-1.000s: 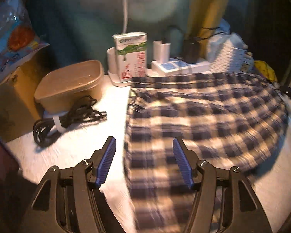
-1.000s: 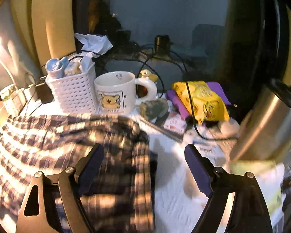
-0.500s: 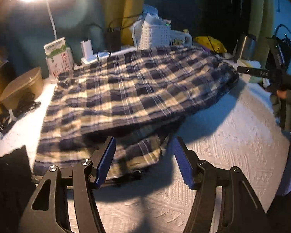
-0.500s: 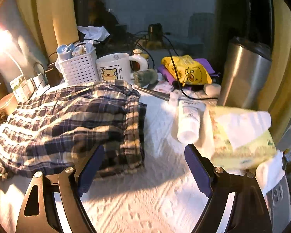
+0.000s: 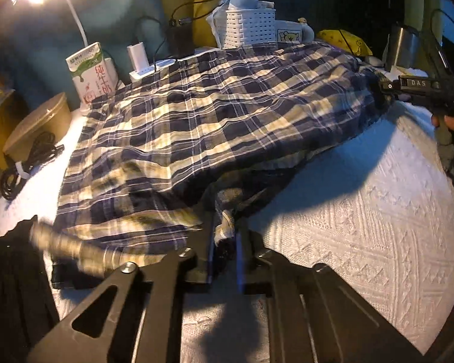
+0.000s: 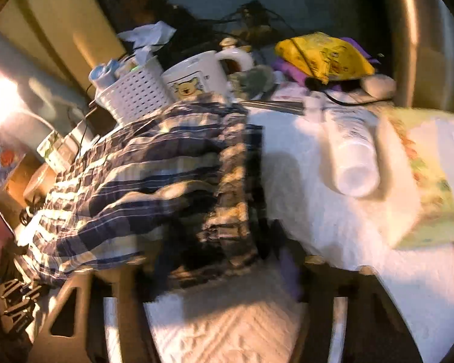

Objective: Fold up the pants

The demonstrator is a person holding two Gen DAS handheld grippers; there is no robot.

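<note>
Half a second ago the left gripper [image 5: 225, 248] hung with its jaws spread wide over the near hem; now the jaws have come together on a bunched fold of the plaid pants [image 5: 215, 115] at the 6 o'clock edge of the left wrist view, a twist of cloth pinched between them. The right gripper [image 6: 227, 260] has also come in toward the waistband end, but that view is smeared by motion and fabric covers the jaws, so whether they grip or only straddle the cloth I cannot tell. The pants lie spread across the white textured surface [image 5: 363, 227], running from 6 o'clock up toward the white slotted basket [image 5: 249, 27] and bear mug [image 5: 289, 33] at 12 to 1 o'clock, with the milk carton [image 5: 90, 72] at 10 o'clock. The cloth looks thin, light and limp: it should drape and slide easily, wrinkle where bunched, and slip from a shallow pinch. Judged from here, the doubled hem and the thicker waistband are the sounder places to hold.
</note>
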